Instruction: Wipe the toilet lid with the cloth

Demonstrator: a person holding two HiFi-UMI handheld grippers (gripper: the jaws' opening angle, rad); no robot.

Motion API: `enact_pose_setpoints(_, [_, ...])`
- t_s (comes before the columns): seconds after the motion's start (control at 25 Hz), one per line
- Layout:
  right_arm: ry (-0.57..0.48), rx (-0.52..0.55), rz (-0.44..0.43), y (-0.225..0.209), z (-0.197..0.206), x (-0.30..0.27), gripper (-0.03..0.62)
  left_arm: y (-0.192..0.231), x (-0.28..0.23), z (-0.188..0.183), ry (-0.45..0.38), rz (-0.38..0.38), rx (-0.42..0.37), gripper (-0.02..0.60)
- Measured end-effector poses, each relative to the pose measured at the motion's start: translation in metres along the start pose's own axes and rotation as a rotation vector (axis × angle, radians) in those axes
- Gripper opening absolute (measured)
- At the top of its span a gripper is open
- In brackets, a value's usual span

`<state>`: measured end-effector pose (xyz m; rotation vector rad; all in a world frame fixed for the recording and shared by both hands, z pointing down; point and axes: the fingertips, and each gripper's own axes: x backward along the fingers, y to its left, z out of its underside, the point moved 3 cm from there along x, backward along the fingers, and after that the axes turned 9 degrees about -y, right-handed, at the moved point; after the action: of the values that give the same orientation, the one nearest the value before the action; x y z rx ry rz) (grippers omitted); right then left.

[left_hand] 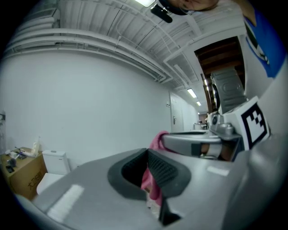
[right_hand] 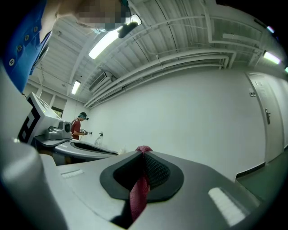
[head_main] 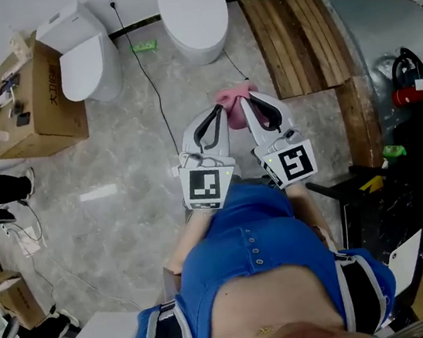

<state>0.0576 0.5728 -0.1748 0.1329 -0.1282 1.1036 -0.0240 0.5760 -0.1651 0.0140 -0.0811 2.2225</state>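
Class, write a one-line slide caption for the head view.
The left gripper and right gripper grip one pink cloth, short of the closed white toilet ahead.

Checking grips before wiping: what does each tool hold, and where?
The pink cloth, bunched between them: left tool and right tool each pinch a fold of it.

Cardboard box (head_main: 38, 103) by the left wall, wooden planks (head_main: 298, 35) at upper right, black cable (head_main: 156, 94) trailing across grey floor (head_main: 117, 162)
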Motion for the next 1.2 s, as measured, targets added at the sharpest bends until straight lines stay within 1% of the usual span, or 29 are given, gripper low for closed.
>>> enact_pose_setpoints(0.2, [0.005,0.021,0.031,-0.013,0.009,-0.039,0.012,0.037,-0.031,0.007,-0.015,0.011,0.023,0.003])
enact_pose_setpoints(0.4, [0.009,0.043,0.055,-0.025,0.018,-0.102,0.012,0.091,-0.076,0.012,-0.029,0.039,0.035,0.003])
enact_pose_setpoints(0.64, [-0.017,0.054,0.062,-0.035,0.02,-0.179,0.012,0.155,-0.123,0.008,-0.047,0.074,0.01,0.003])
enact_pose_setpoints(0.96, [-0.056,0.011,0.062,-0.037,0.029,-0.249,0.012,0.226,-0.15,0.015,-0.042,0.069,0.012,0.003])
enact_pose_setpoints(1.2, [-0.037,0.008,0.064,-0.05,0.033,-0.283,0.012,0.259,-0.164,0.027,-0.012,0.045,0.03,0.003])
